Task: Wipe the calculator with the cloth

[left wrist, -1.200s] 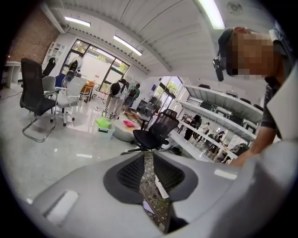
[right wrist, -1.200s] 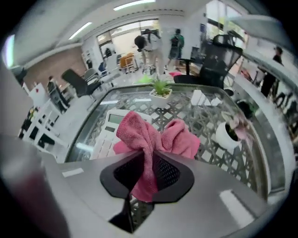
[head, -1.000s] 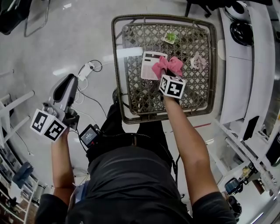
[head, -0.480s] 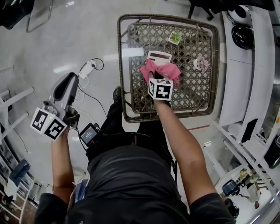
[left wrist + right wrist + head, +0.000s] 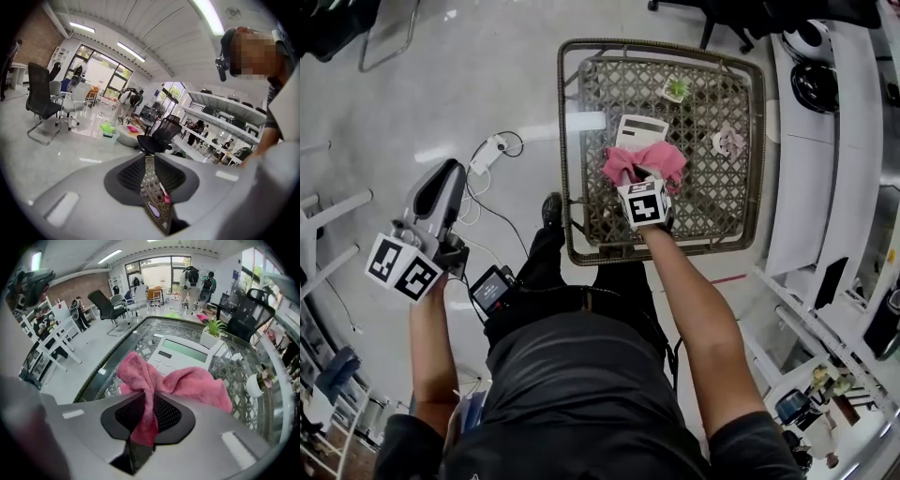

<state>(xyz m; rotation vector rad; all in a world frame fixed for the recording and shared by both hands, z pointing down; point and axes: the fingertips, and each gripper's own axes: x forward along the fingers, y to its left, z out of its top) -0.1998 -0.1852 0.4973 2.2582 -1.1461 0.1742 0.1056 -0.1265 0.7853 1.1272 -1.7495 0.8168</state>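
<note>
Right gripper (image 5: 639, 180), centre frame, is clenched on the pink cloth (image 5: 644, 161) draped over the calculator's (image 5: 641, 129) lower edge. Left gripper (image 5: 442, 173), lower left, is closed on nothing.

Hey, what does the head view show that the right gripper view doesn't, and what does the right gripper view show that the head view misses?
Only the head view shows the left gripper, held out over the floor away from the table, and the cables on the floor. Only the right gripper view shows the right gripper shut on a fold of the pink cloth, the calculator display, and chairs beyond. Both show the cloth covering the calculator's near edge, the small potted plant and the lattice tabletop.
</note>
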